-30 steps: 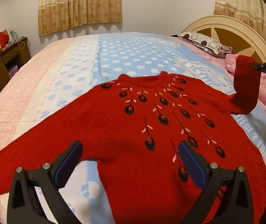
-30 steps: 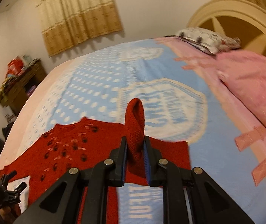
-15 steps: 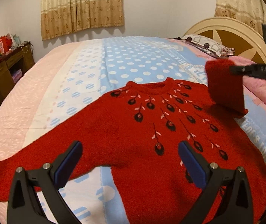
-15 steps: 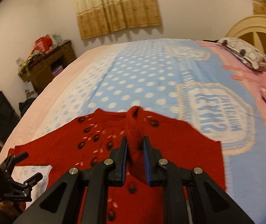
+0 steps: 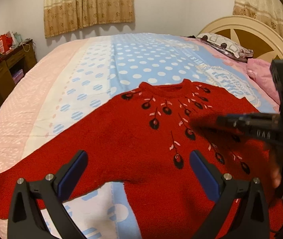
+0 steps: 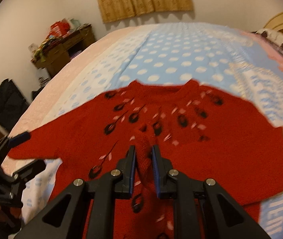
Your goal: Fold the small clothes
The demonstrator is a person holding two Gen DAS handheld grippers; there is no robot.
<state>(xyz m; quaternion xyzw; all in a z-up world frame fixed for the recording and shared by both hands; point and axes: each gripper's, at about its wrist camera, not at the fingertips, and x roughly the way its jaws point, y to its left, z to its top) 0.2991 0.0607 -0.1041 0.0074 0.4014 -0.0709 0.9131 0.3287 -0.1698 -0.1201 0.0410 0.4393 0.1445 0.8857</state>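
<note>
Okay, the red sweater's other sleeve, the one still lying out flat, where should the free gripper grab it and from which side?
Probably the cuff end of the flat sleeve, reached from the bed's pink-sheet side. It lies spread on the bedspread, its end free and nothing on it, so the open left gripper could pinch the edge and carry it over the red sweater, as the right gripper does with its sleeve.

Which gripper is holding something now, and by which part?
The right gripper pinches the red sweater by its sleeve end. The left gripper is open and holds nothing.
</note>
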